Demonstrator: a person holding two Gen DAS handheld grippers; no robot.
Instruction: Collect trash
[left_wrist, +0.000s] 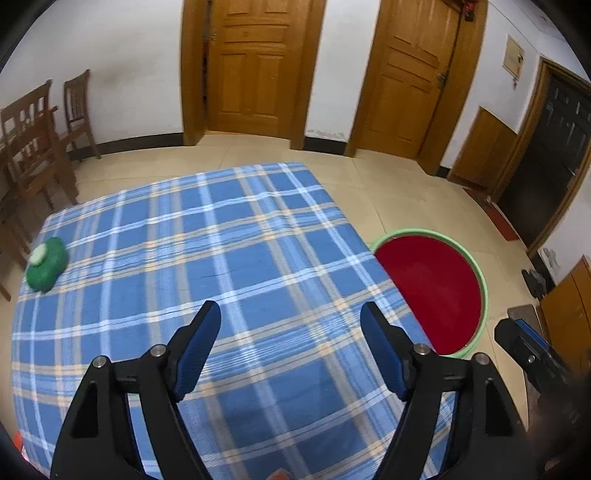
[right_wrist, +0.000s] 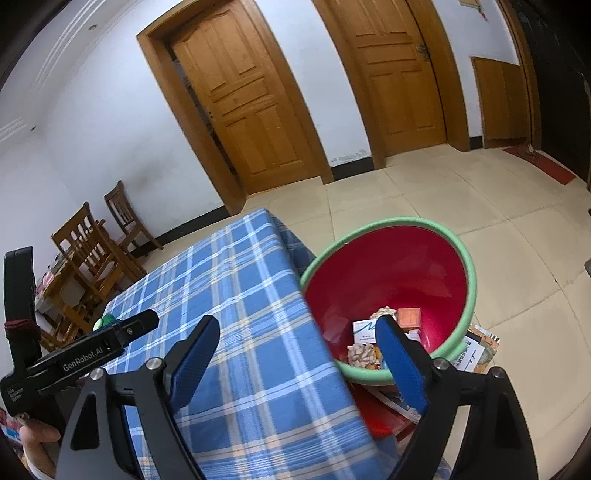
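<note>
- Left gripper (left_wrist: 290, 314): jaws wide apart, nothing between the blue pads, poised above the near part of the table.
- Right gripper (right_wrist: 297, 326): jaws likewise spread, empty, straddling the table's right edge; left finger over the cloth, right finger (right_wrist: 400, 363) over the basin's near rim.
- Table (left_wrist: 236, 258): draped in a blue plaid cloth with white and tan stripes, filling the centre of the left wrist view.
- Green object (left_wrist: 47, 264): flower-shaped, with a pale round top, lying on the cloth near the table's far left edge, well apart from both grippers; blurred, so exact nature uncertain. Glimpsed again in the right wrist view beyond the left gripper's body (right_wrist: 79, 360).
- Basin (right_wrist: 461, 258): red inside, green rim, set below the table's right side, close against the hanging cloth; apparently propped on a red support and printed books or magazines (right_wrist: 476, 349).
- Trash in basin: crumpled paper ball (right_wrist: 362, 354), second crumpled piece (right_wrist: 384, 312), orange carton (right_wrist: 409, 317), white card with printing (right_wrist: 364, 328), all gathered at the bottom near the closer wall.
- Surroundings: two wooden doors (left_wrist: 255, 62) in a white wall, wooden chairs (left_wrist: 31, 144) at left, beige tiled floor (right_wrist: 498, 206).
</note>
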